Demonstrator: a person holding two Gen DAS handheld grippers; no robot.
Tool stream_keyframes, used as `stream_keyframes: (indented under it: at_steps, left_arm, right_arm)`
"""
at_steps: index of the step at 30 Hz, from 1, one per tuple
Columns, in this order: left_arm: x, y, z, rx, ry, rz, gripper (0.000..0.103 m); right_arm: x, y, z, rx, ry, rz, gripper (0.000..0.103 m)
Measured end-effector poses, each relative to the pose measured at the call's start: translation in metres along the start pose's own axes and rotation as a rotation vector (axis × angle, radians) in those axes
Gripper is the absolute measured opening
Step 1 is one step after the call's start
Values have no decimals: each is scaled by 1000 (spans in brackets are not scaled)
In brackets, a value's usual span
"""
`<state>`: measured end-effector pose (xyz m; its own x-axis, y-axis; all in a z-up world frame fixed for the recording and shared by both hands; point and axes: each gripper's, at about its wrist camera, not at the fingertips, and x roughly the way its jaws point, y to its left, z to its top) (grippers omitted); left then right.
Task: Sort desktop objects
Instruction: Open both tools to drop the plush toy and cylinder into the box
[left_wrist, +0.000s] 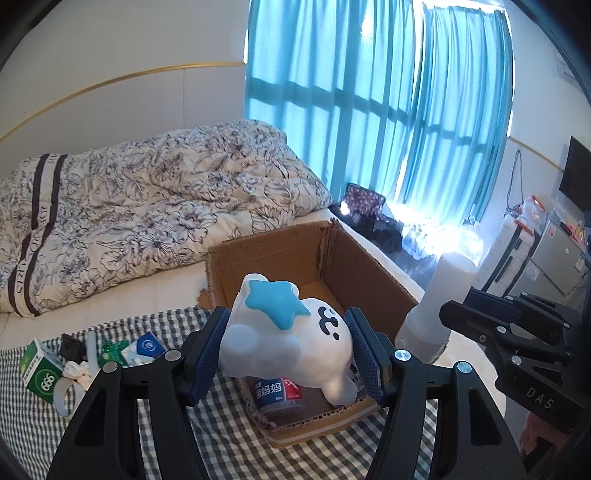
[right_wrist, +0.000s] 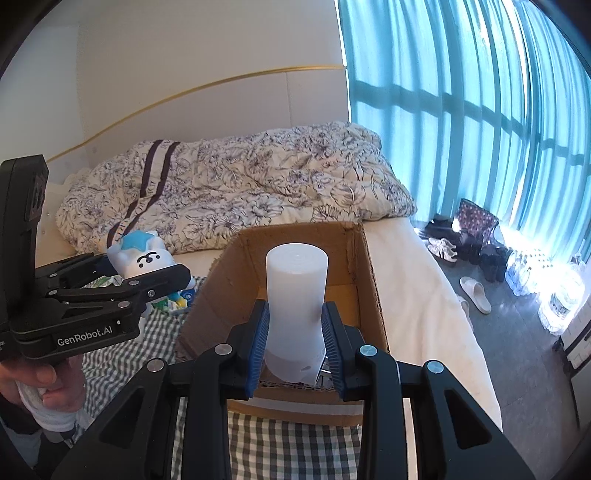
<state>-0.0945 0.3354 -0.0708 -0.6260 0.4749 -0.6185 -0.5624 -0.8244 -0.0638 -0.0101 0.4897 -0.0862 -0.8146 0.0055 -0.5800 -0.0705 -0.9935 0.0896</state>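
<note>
Above the cardboard box (left_wrist: 347, 258): left gripper (left_wrist: 288, 343) clamped on white toy (left_wrist: 284, 332), right gripper (right_wrist: 295, 332) clamped on white cylinder (right_wrist: 295, 291). Likely risk: collision over the narrow opening, or toy rolling out if released near the rim.
</note>
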Motion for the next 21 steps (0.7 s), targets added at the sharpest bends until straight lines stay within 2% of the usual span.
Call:
stream_keyframes:
  at_steps: [17, 18, 21]
  left_arm:
    - [79, -7, -15, 37, 121, -1, 66]
    - [83, -8, -16, 39, 132, 3, 68]
    - [86, -6, -18, 34, 137, 13, 83]
  right_arm:
    - [50, -15, -12, 13, 59, -26, 29]
    - [51, -15, -13, 14, 60, -26, 29]
    - [53, -15, -15, 15, 64, -31, 29]
